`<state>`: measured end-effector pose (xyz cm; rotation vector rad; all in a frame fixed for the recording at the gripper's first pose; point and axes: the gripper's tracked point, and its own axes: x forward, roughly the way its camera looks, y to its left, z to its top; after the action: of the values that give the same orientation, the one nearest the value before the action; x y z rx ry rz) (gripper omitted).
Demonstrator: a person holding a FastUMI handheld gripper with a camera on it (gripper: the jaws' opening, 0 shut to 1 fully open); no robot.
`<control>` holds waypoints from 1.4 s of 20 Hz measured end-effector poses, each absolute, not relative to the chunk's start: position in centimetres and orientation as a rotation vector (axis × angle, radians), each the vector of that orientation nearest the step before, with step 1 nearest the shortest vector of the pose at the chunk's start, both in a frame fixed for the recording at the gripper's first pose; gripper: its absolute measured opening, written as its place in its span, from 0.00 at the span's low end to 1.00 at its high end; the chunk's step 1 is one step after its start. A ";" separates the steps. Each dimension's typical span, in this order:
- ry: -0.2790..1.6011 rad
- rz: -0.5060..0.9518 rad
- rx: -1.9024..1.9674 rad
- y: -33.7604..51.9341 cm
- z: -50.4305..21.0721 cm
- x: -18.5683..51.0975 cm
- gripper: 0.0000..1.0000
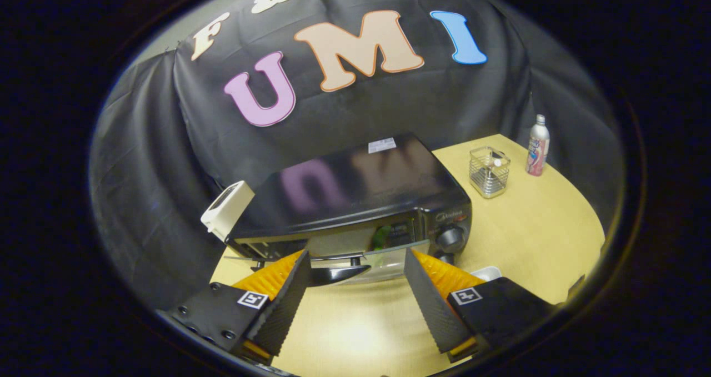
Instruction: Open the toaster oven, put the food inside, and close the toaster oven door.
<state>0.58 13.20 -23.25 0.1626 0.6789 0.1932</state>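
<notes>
White tray (485, 272) mostly hidden behind finger; oven interior (383, 238) too dim.

Hand-held gripper (355, 266): aimed forward and tilted downward; jaws spread wide apart
Fingers (286, 299): two; black ribbed pads face inward; orange backing on the outer sides
Finger mounts: black blocks; each carries a square printed marker
Grasp: nothing pressed between the pads; both pads bare
</notes>
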 end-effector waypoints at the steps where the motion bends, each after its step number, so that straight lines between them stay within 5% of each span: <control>1: 0.669 0.192 0.162 13.3 -23.2 1.1 1.00; 12: 0.618 0.187 0.131 12.6 -21.4 3.1 0.98; 28: 0.136 0.149 0.007 8.7 0.9 3.8 0.98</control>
<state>3.76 8.65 0.88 0.0070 0.1356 0.1494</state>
